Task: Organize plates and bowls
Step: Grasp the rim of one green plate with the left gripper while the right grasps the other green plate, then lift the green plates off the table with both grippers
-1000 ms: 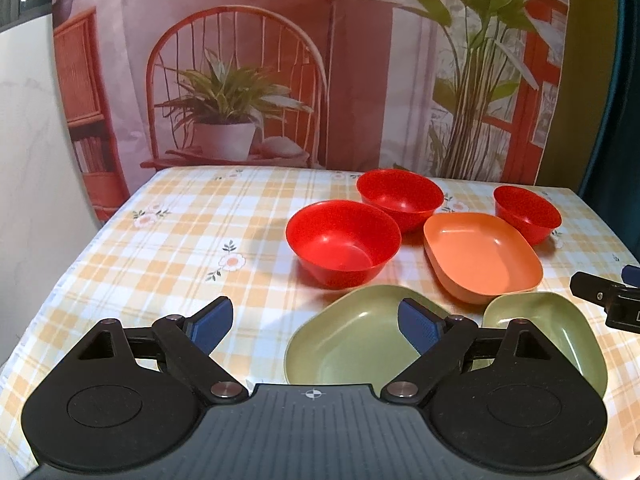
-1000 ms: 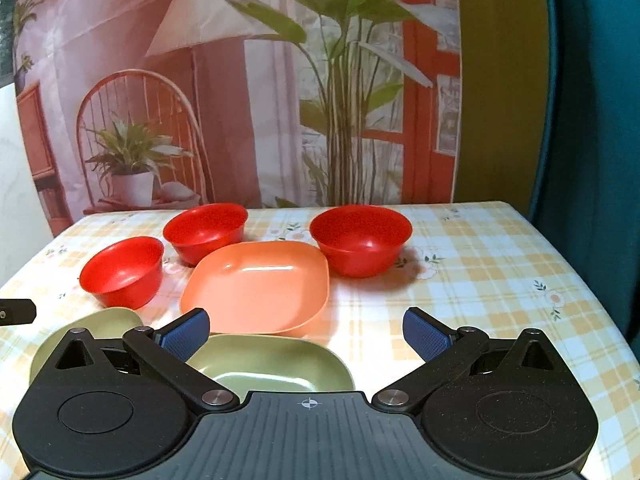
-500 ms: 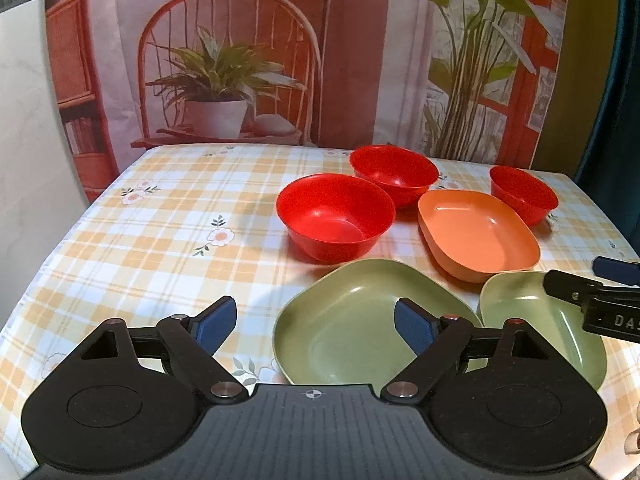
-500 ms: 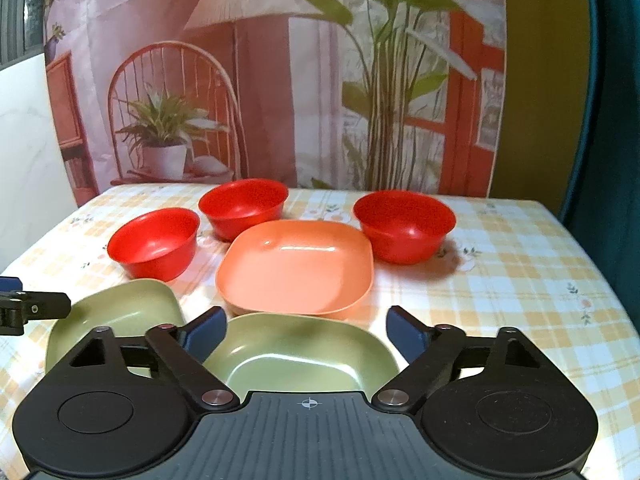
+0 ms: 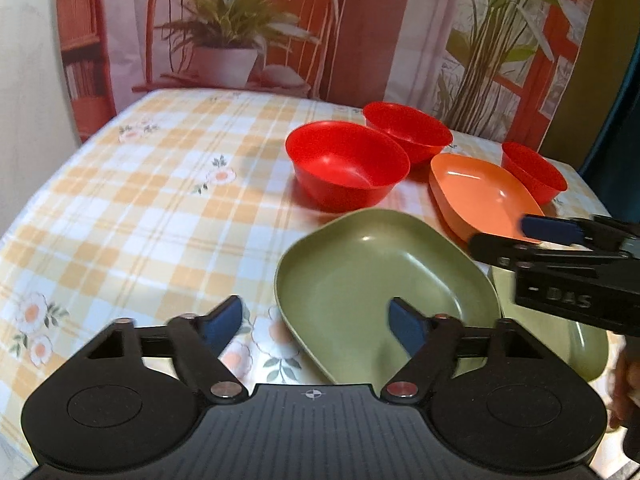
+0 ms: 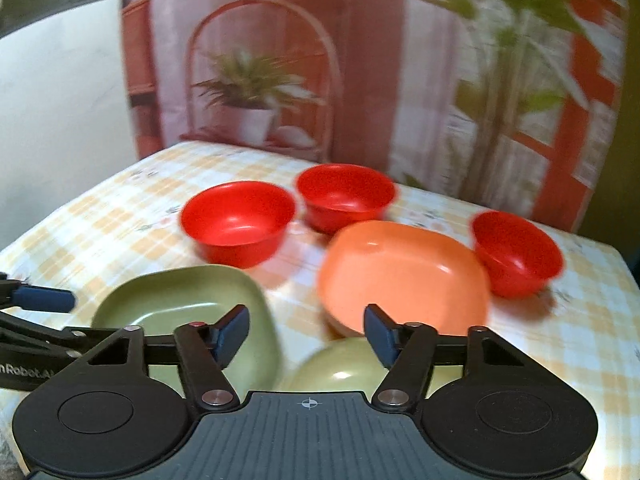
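Desk [image 5: 152, 208] has a yellow check cloth with flowers; a printed backdrop [image 5: 360, 20] hangs behind it

Left to right in the left wrist view:
- left gripper [image 5: 316, 322] low over the near edge, jaws apart and just been closing. The near left rim of the large green plate [image 5: 376, 280] sits between them, left finger outside over the cloth, right finger over the plate's inside. Pads not seen pressing on it
- large green plate flat on the desk, near centre
- nearest red bowl [image 5: 348, 164] just behind that plate, second red bowl [image 5: 408, 130] behind it, close, contact unclear
- orange plate [image 5: 480, 196] right of the two bowls, third red bowl [image 5: 534, 172] at its far right edge
- right gripper [image 5: 516, 236] enters from the right above the gap between the plates, blurred
- small green plate [image 5: 588, 344] at the right edge, mostly hidden under that gripper

Right wrist view, blurred:
- large green plate [image 6: 180, 304] lower left, left gripper [image 6: 40, 300] seen at its left
- right gripper [image 6: 306, 336] jaws apart, just been closing, nothing clamped. Between them lie the cloth, the orange plate's [image 6: 404, 276] near edge and the small green plate's [image 6: 344, 364] far rim, low in frame
- three red bowls behind, upright
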Motion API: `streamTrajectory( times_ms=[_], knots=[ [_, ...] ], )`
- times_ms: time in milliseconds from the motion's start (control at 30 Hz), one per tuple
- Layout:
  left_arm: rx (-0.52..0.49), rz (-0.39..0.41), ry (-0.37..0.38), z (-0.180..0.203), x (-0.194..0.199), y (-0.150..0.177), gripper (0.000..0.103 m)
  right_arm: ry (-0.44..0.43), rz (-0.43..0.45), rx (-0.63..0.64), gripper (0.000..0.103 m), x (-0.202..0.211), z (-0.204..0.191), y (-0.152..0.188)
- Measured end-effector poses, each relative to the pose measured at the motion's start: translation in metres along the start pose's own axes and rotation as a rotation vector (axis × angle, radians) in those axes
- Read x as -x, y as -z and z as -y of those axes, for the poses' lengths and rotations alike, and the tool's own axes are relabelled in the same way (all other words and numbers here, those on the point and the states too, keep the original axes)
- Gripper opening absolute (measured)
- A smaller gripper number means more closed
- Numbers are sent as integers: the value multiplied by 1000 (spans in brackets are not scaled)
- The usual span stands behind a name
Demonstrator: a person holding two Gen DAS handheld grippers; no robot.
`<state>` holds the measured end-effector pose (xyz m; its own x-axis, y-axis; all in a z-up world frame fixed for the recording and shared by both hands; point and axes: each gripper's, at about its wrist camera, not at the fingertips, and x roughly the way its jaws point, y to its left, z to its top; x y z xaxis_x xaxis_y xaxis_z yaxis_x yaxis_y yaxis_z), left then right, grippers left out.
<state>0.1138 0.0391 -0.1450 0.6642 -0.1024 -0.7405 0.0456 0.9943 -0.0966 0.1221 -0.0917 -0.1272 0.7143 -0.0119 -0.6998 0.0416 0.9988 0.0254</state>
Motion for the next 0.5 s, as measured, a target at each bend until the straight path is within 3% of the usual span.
streamTrajectory(
  times_ms=[167, 333, 433, 500],
  knots=[
    [47, -49, 23, -10, -9, 7, 55, -57, -49, 4, 38, -18, -11, -1],
    [45, -54, 14, -12, -15, 15, 45, -60, -94, -8, 33, -27, -12, 7],
    [51, -54, 41, -12, -15, 14, 26, -72, -102, -26, 30, -29, -10, 9],
    [47, -47, 39, -11, -16, 15, 25, -78, -102, -29, 29, -28, -9, 11]
  ],
)
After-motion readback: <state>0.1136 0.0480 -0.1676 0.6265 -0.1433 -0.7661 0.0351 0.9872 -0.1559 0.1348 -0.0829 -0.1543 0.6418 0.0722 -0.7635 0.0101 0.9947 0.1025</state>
